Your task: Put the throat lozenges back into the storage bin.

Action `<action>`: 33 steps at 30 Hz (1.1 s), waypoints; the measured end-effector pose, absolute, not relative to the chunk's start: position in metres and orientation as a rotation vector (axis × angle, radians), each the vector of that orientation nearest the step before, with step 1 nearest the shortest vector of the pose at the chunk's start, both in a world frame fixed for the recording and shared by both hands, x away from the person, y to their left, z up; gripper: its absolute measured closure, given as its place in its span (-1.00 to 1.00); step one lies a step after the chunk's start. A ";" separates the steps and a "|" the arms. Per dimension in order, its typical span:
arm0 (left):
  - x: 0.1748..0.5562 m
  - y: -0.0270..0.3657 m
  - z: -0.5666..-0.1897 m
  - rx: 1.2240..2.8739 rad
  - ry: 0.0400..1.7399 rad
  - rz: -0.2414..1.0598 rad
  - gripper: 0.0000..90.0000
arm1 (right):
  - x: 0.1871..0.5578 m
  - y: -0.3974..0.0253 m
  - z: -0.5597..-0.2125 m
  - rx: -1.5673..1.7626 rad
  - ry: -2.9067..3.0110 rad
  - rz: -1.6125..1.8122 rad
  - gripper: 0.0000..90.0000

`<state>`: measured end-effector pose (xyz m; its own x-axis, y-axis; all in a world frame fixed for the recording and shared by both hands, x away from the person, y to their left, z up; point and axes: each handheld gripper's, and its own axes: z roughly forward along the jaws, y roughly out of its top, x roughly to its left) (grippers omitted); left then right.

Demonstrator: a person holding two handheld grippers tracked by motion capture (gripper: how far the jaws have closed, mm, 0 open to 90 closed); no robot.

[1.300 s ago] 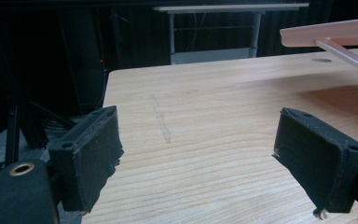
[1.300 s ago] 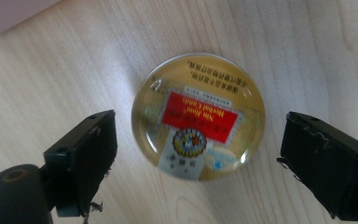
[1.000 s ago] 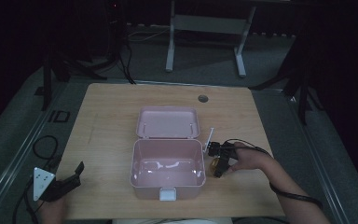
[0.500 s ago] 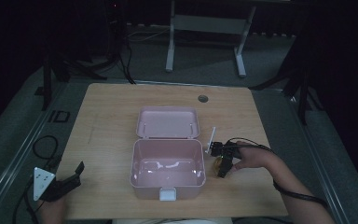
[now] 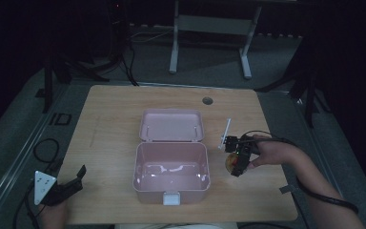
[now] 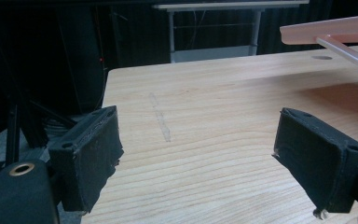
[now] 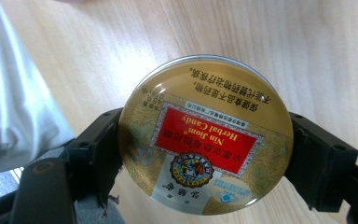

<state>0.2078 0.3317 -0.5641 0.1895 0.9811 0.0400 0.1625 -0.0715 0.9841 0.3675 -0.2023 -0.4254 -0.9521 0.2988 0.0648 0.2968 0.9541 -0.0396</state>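
Label on candy tin (image 7: 205, 135) reads clearly between right hand-held gripper (image 7: 205, 154) jaws, apparently clamped.

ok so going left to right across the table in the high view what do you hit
left gripper → pink box with its lid open → white stick → right gripper shut on the candy tin

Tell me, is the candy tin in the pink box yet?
Not yet. Done: the pink box lies open on the table, and looks empty. In hand: the right gripper clamps the round candy tin beside the box. Left: probably placing it inside. The left gripper waits open.
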 end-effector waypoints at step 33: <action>0.208 0.332 -0.564 1.455 1.161 1.020 -0.67 | 0.337 -0.130 -0.352 -0.159 -3.086 -0.019 -0.55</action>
<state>0.2077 0.3322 -0.5640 0.1921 0.9807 0.0363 0.1626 -0.0683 0.9843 0.3373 -0.1296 -0.3519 -0.9934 0.1022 0.0516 0.1028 0.9947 0.0096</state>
